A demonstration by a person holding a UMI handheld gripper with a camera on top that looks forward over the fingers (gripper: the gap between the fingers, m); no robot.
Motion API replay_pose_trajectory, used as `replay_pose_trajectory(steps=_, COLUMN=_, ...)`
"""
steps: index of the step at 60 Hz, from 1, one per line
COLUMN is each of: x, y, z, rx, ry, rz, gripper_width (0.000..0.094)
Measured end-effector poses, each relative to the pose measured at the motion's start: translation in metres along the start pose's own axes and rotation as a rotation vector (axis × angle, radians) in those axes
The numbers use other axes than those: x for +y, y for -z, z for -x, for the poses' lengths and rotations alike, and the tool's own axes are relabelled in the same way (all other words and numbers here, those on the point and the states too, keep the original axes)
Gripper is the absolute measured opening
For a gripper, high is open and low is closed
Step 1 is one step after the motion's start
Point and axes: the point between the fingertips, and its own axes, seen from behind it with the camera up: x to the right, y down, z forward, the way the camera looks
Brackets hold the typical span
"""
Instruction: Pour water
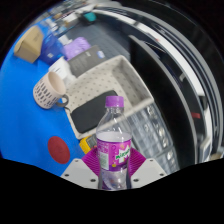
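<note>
So the blue table (25,110) takes up most of the scene, tilted hard in this view. On it sits a white plastic basket (125,75) with a dark flat thing lying inside, can't tell what it is. Beside the basket there's a white mug (48,90) with a patterned band, and a red disc (59,150) nearer the fingers. The clear water bottle (113,145), purple cap and magenta label, sits right between the fingers. The gripper (112,170) looks pinched onto it, pads touching the label on both sides.
</note>
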Motion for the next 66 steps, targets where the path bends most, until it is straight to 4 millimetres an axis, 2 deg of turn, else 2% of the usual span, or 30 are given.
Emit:
replay_pose_trajectory(steps=5, x=-0.034, y=-0.019, z=0.012, rx=0.000, ry=0.194, rz=-0.041, gripper_width=0.0321)
replay_pose_trajectory(steps=14, x=-0.078, y=-0.039, z=0.036, rx=-0.014, ry=0.495, rz=-0.081, gripper_width=0.0321)
replay_pose_trajectory(steps=23, x=-0.108, y=-0.056, z=0.042, rx=0.001, ry=0.761, rz=-0.104, gripper_width=0.0319)
replay_pose_trajectory(steps=32, x=-0.136, y=-0.064, z=0.044, rx=0.067, ry=1.090, rz=-0.145, gripper_width=0.0320)
replay_pose_trajectory(steps=37, x=-0.143, y=-0.066, z=0.051, rx=0.087, ry=1.204, rz=-0.148, gripper_width=0.0322)
replay_pose_trajectory(steps=46, x=-0.146, y=-0.070, z=0.059, rx=0.081, ry=1.236, rz=-0.147, gripper_width=0.0321)
replay_pose_trajectory(steps=53, x=-0.145, y=-0.068, z=0.058, rx=0.072, ry=1.174, rz=-0.146, gripper_width=0.0320)
replay_pose_trajectory(steps=59, x=-0.143, y=-0.063, z=0.044, rx=0.069, ry=1.032, rz=-0.136, gripper_width=0.0320)
replay_pose_trajectory(steps=66, x=-0.135, y=-0.054, z=0.023, rx=0.064, ry=0.732, rz=-0.099, gripper_width=0.0337)
